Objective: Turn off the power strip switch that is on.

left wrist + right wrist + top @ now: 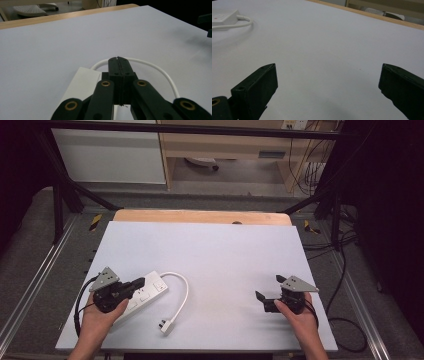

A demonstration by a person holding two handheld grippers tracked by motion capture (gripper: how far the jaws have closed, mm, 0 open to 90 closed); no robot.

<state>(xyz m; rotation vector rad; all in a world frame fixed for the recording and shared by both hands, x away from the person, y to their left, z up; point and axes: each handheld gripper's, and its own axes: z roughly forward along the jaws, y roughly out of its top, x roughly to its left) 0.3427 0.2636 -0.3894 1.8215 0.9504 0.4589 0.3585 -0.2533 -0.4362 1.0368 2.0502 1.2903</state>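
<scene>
1. At the near-left of the white worktop (220, 250) – left hand (100, 317) comes in from the bottom edge, gripping the left gripper (141, 282), angled forward and to the right over the white power strip (147, 292). In the left gripper view its jaws are clenched together with nothing between them.
2. Power strip lies flat, near-left; cannot tell whether the jaws touch it. Its white cable (184, 292) loops right and back to the plug (167, 325) near the front edge.
3. Near-right – right hand (295, 312) holds the right gripper (269, 288) pointing left, well apart from the strip. Jaws released, spread wide, empty.
4. Writing: none readable – only a small red mark on the strip (217, 17).
</scene>
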